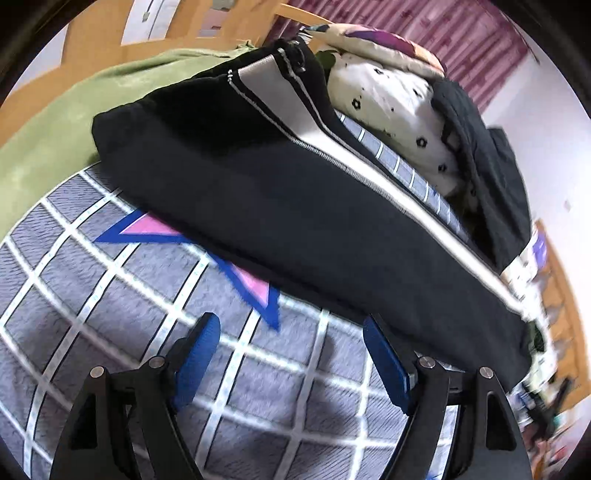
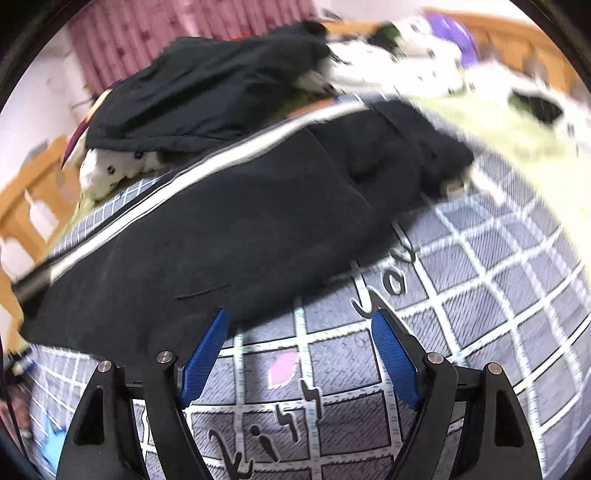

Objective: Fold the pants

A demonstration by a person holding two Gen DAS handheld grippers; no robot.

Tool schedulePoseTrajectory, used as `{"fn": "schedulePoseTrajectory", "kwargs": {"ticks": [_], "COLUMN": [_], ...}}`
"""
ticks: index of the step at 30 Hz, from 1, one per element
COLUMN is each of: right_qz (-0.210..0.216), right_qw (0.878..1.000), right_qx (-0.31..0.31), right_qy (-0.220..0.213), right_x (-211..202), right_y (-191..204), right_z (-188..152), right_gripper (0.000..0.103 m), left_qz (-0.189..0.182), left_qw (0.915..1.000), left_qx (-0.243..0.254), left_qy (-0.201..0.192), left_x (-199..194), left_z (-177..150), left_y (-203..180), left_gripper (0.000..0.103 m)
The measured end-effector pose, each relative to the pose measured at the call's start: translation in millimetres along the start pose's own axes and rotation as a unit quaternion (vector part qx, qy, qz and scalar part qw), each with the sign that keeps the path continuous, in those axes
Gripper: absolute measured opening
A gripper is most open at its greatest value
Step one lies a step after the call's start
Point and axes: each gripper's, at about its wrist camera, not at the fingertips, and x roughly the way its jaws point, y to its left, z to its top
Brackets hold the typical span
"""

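Note:
The black pants (image 1: 295, 206) with a white side stripe lie folded lengthwise on the grey checked bedspread (image 1: 110, 332), running from upper left to lower right in the left wrist view. My left gripper (image 1: 291, 328) is open and empty, just in front of the pants' near edge. In the right wrist view the pants (image 2: 229, 225) run from lower left to upper right. My right gripper (image 2: 301, 325) is open and empty; its left finger (image 2: 207, 350) is at the pants' near edge.
A green blanket (image 1: 74, 125) lies beyond the pants on the left. A pile of bedding and a dark garment (image 1: 480, 155) sits behind the pants. A wooden bed frame (image 1: 110, 33) and pink curtain (image 2: 177, 33) border the bed.

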Motion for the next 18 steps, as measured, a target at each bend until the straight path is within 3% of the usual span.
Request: {"fn": "schedulePoseTrajectory", "kwargs": {"ticks": [2,5,9,11,13,14,15,18], "right_qz": [0.023,0.044,0.026,0.009,0.002,-0.007,-0.004,0.024], "right_qw": [0.999,0.997,0.998,0.999,0.997,0.996,0.995,0.991], "right_qx": [0.03,0.059,0.055,0.051,0.073,0.086,0.095,0.126], "right_qy": [0.001,-0.014,-0.011,-0.012,-0.019,-0.021,-0.022,-0.026], "right_x": [8.4,19.9,50.0,65.3,75.4,80.5,84.4,77.1], "right_y": [-6.7,-7.8,7.2,14.7,9.6,6.2,1.7,-8.2], "right_z": [4.9,16.3,38.3,51.9,65.5,71.6,77.3,85.8], "right_gripper": [0.079,0.079,0.073,0.067,0.05,0.031,0.022,0.015], "left_qz": [-0.046,-0.055,-0.038,-0.01,0.009,0.015,0.027,0.036], "left_qw": [0.9986,0.9961,0.9952,0.9948,0.9939,0.994,0.9948,0.9977], "left_qx": [-0.022,-0.069,-0.09,-0.099,-0.107,-0.105,-0.094,-0.052], "left_qy": [0.011,0.011,-0.012,-0.022,-0.024,-0.025,-0.027,-0.025], "left_x": [6.8,22.9,38.6,43.1,47.3,47.8,47.2,33.1], "left_z": [11.2,23.6,41.2,47.1,54.2,56.6,58.6,58.9], "left_y": [3.8,16.8,14.2,12.1,11.1,10.1,7.5,1.8], "left_gripper": [0.078,0.078,0.073,0.057,0.044,0.031,0.022,0.012]}}
